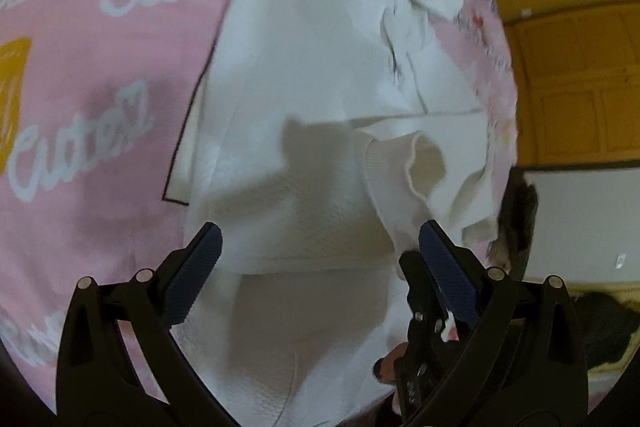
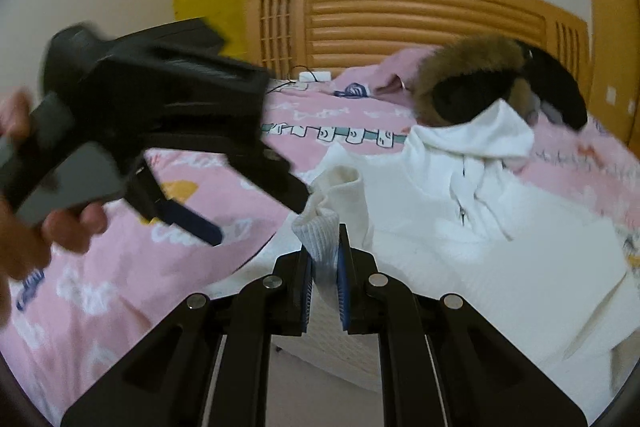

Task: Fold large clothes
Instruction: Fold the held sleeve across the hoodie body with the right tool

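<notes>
A white hooded sweatshirt (image 1: 304, 75) lies spread on a pink printed bed cover (image 1: 80, 107); it also shows in the right wrist view (image 2: 500, 227). My left gripper (image 1: 320, 239) hovers open over the garment, nothing between its blue pads. My right gripper (image 2: 325, 263) is shut on the ribbed sleeve cuff (image 2: 320, 235) and holds the sleeve (image 2: 344, 195) lifted over the body. The right gripper's fingers (image 1: 416, 291) with the cuff (image 1: 404, 227) show beside my left gripper's right finger. The left gripper (image 2: 256, 195) appears in the right wrist view, open above the cover.
A dark jacket with a fur-trimmed hood (image 2: 492, 83) lies near the wooden headboard (image 2: 420, 15). A white charger and cable (image 2: 314, 77) lie at the head of the bed. Orange wooden panels (image 1: 572, 79) stand past the bed's edge.
</notes>
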A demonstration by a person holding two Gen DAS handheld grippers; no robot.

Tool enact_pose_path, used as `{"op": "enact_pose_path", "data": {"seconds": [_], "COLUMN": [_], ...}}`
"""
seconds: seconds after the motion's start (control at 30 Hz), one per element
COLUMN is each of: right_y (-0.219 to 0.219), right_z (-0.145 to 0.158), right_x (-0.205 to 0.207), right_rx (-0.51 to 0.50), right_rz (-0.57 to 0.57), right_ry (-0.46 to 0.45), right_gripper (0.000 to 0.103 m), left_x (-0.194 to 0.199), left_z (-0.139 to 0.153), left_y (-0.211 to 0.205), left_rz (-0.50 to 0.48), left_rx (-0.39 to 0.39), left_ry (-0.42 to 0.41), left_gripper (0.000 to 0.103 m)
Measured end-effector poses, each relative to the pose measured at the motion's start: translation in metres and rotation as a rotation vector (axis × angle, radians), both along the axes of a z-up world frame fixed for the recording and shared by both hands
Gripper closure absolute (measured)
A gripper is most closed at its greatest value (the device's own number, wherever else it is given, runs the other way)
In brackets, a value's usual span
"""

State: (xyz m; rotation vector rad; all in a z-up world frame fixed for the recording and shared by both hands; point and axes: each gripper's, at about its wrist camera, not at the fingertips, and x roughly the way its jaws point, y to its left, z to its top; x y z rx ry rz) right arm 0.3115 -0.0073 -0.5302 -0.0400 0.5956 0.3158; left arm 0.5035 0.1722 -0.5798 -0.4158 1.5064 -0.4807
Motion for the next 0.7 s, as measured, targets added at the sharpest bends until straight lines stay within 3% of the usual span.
{"op": "enact_pose_path", "data": {"seconds": [0.1, 0.33, 0.5, 0.7], "right_y": [0.003, 0.003, 0.009, 0.028], "right_z": [-0.003, -0.012, -0.032, -0.048], "right_x": [-0.004, -0.003, -0.006, -0.004], "right_rx": [-0.043, -0.073, -0.108, -0.132], "right_rz": [0.016, 0.011, 0.029, 0.053], "right_ry": [-0.022, 0.001, 0.025, 0.031], "right_gripper": [0.093, 0.093, 0.093, 0.092], "left_x": [0.010, 0.017, 0.020, 0.027], "left_z": [-0.009, -0.021, -0.015, -0.022], "left_y": [-0.013, -0.014, -0.005, -0.011], "left_rz": [-0.047, -0.031, 0.027, -0.002], "left_rx": [0.076, 0.216, 0.215, 0.246], "left_ry": [0.021, -0.003, -0.038, -0.024], "left_gripper": [0.007, 0.007, 0.007, 0.007]}}
